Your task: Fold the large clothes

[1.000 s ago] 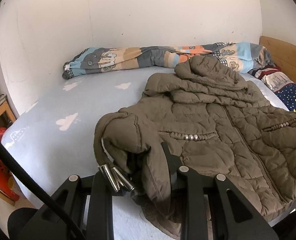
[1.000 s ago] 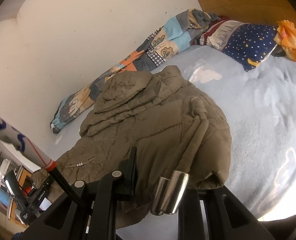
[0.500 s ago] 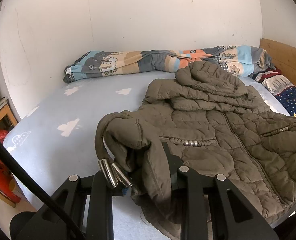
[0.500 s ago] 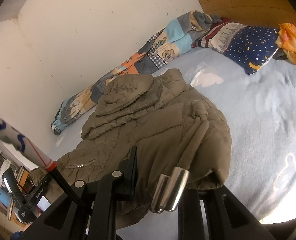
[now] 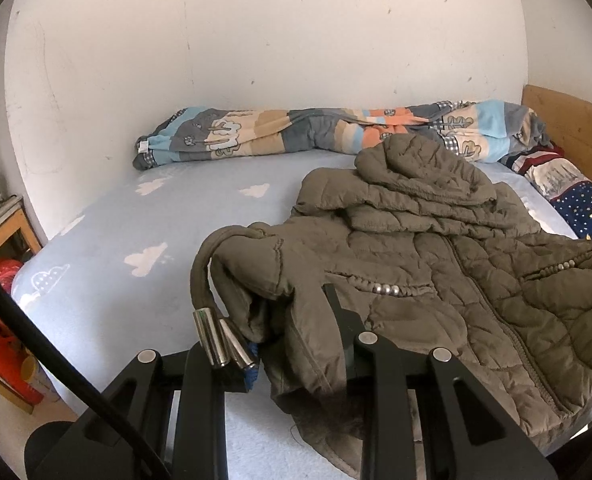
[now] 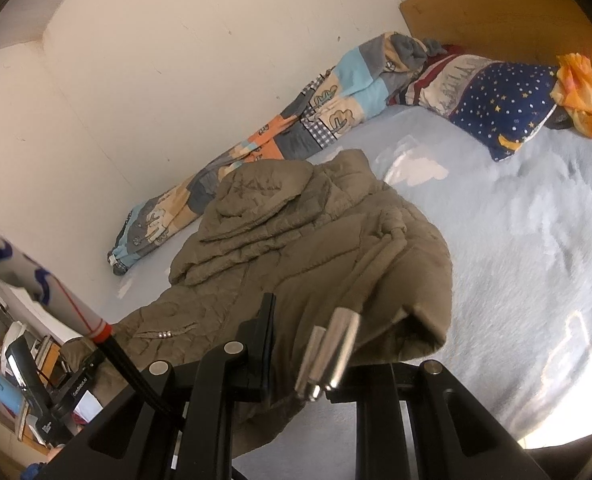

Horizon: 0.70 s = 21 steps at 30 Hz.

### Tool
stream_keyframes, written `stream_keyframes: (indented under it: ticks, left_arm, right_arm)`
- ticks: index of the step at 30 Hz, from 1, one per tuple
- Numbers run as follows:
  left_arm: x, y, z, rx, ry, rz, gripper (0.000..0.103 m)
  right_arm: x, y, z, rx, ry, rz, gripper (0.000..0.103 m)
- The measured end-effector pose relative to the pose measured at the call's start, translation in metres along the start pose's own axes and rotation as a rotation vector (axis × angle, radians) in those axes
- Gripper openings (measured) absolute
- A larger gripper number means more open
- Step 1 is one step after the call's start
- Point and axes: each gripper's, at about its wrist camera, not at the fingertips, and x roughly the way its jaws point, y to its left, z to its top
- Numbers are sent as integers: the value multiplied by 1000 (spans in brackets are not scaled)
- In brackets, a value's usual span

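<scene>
Nothing changed since a second ago: left gripper (image 5: 296, 320) and right gripper (image 6: 316, 332) still clamp the olive quilted puffer jacket's (image 5: 436, 280) hem corners, fold not begun.

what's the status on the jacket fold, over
Left gripper and right gripper both shut on jacket hem. Jacket flat on bed, hood up top. Rolled blanket beyond, not in the way.

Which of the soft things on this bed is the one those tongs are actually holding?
The olive quilted jacket. Both tongs grip its near hem, one at each corner. The patchwork blanket along the wall and the starry pillow lie untouched.
</scene>
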Motion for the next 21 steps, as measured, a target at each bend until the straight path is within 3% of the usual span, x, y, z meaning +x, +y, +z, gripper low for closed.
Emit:
stream_keyframes:
  ticks: [12,21]
  left_arm:
    - [-4,8,19,-34,-12,-22,26]
    - [4,13,57,-63,-47,-60,26]
  right_arm:
    - [-19,8,6,3,-21,9,17]
    - [-15,19,43,-5,-66,40,17]
